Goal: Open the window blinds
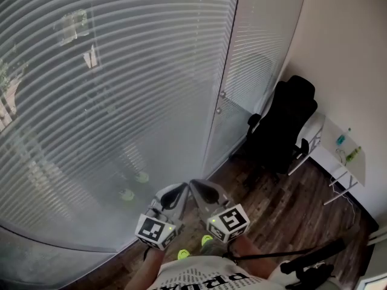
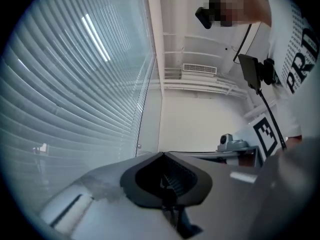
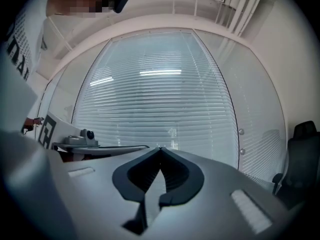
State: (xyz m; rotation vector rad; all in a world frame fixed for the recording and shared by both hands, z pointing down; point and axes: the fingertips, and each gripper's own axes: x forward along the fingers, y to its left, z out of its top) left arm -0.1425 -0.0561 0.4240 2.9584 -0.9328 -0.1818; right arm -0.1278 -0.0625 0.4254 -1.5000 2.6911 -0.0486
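Lowered window blinds cover the curved window wall ahead and to the left. Dark wood floor runs below them, with a black office chair beside a white desk at the right. The left gripper and right gripper are side by side, near the blinds but clear of them. Each has its jaws pressed together on nothing.

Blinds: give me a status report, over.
Left gripper shut, empty; right gripper shut, empty. Blinds down over the window, neither gripper touching them. Black chair stands off right, not between grippers and blinds.
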